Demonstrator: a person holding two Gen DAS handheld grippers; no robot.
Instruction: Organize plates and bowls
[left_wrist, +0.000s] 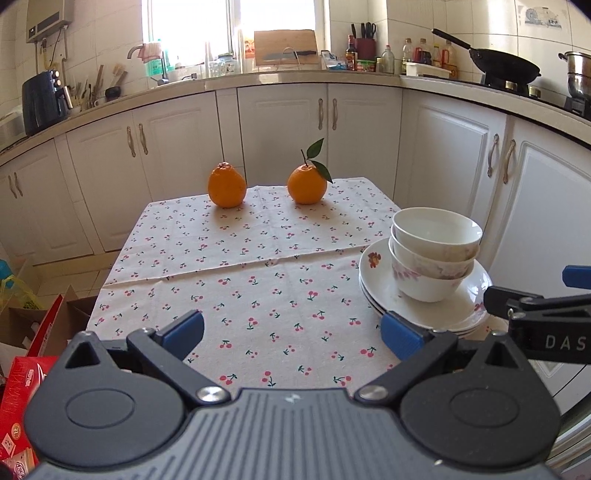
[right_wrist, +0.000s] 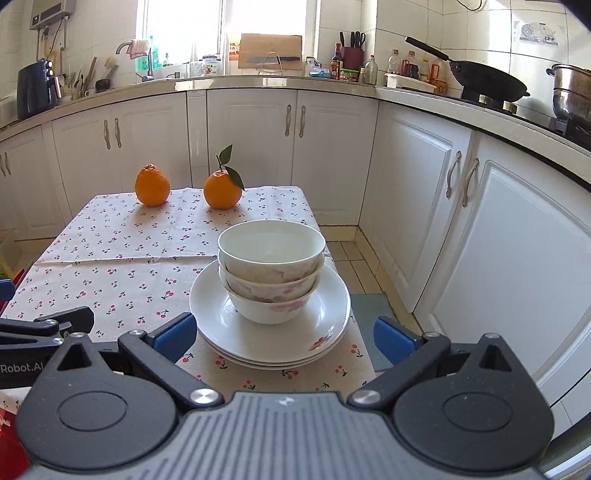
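Note:
Three white bowls with pink flowers (right_wrist: 271, 269) are nested upright on a stack of white flowered plates (right_wrist: 321, 332) at the near right of the table; they also show in the left wrist view, bowls (left_wrist: 434, 251) on plates (left_wrist: 373, 273). My right gripper (right_wrist: 282, 338) is open and empty, its blue-tipped jaws just in front of the plate stack. My left gripper (left_wrist: 291, 332) is open and empty over the cloth, left of the plates. The right gripper's arm (left_wrist: 535, 314) shows at the right edge.
Two oranges (left_wrist: 227, 186) (left_wrist: 306, 184) sit at the table's far edge on the cherry-print cloth (left_wrist: 240, 277). White kitchen cabinets (left_wrist: 280, 129) stand behind and to the right. Cardboard and red boxes (left_wrist: 33, 354) lie on the floor at the left.

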